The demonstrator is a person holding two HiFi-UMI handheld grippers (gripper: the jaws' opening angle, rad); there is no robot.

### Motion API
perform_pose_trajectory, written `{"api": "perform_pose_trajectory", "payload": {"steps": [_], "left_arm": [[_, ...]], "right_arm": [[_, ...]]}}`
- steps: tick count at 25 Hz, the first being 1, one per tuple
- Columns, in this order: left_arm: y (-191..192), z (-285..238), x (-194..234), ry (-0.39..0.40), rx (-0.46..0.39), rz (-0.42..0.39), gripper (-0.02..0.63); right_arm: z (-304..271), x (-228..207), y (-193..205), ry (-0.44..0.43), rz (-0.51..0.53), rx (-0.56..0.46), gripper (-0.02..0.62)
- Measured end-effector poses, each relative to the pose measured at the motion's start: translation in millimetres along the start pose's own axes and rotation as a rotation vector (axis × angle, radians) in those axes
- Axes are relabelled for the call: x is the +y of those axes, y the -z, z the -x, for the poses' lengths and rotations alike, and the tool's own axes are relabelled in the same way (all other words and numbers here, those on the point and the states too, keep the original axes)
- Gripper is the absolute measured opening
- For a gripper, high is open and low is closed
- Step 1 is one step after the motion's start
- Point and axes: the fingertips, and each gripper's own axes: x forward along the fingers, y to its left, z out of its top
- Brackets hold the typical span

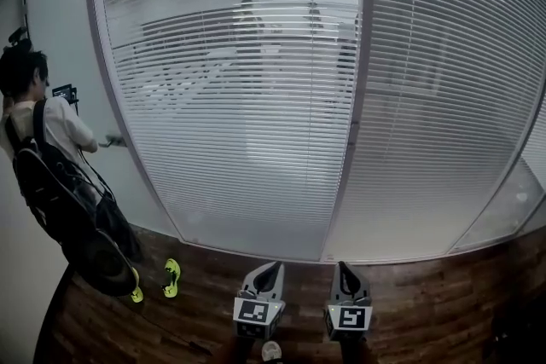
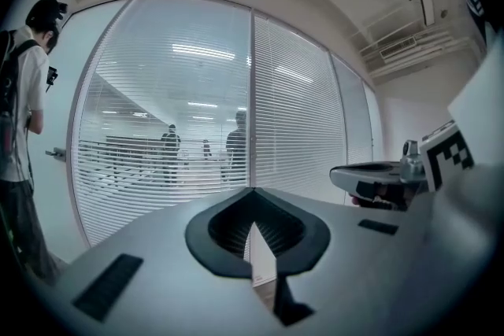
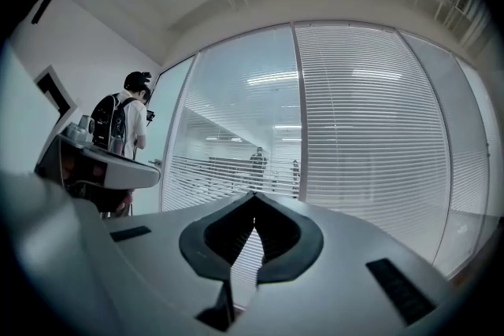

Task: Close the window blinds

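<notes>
White slatted blinds cover a curved glass wall ahead of me. On the left panel [image 1: 230,98] the slats stand partly open, and figures and ceiling lights show through. The right panel [image 1: 444,98] looks denser and lets little through. Both grippers hang low, well short of the glass, pointing at it. My left gripper [image 1: 266,268] is shut with its jaw tips meeting and nothing held; the left gripper view shows it [image 2: 252,191] before the same blinds [image 2: 173,114]. My right gripper [image 1: 345,268] is shut and empty too, and in its own view [image 3: 253,197] it faces the blinds [image 3: 362,114].
A person with a black backpack [image 1: 51,175] stands at the left by a frosted door, wearing yellow-green shoes [image 1: 171,277]. A vertical frame post [image 1: 363,98] divides the two blind panels. The floor [image 1: 426,311] is dark wood planks.
</notes>
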Motion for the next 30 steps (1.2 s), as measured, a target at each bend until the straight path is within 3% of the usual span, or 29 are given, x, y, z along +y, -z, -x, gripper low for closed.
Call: {"api": "perform_pose_trajectory", "payload": {"steps": [12, 30], "left_arm": [[6.1, -17.9, 16.0, 0.025, 0.025, -0.006, 0.0], [-4.0, -60.4, 58.3, 0.047, -0.026, 0.029, 0.0]], "right_arm": [[-23.5, -2.3, -11.2, 0.016, -0.115, 0.01, 0.003], [-74.8, 2.5, -16.5, 0.065, -0.049, -0.012, 0.003]]}}
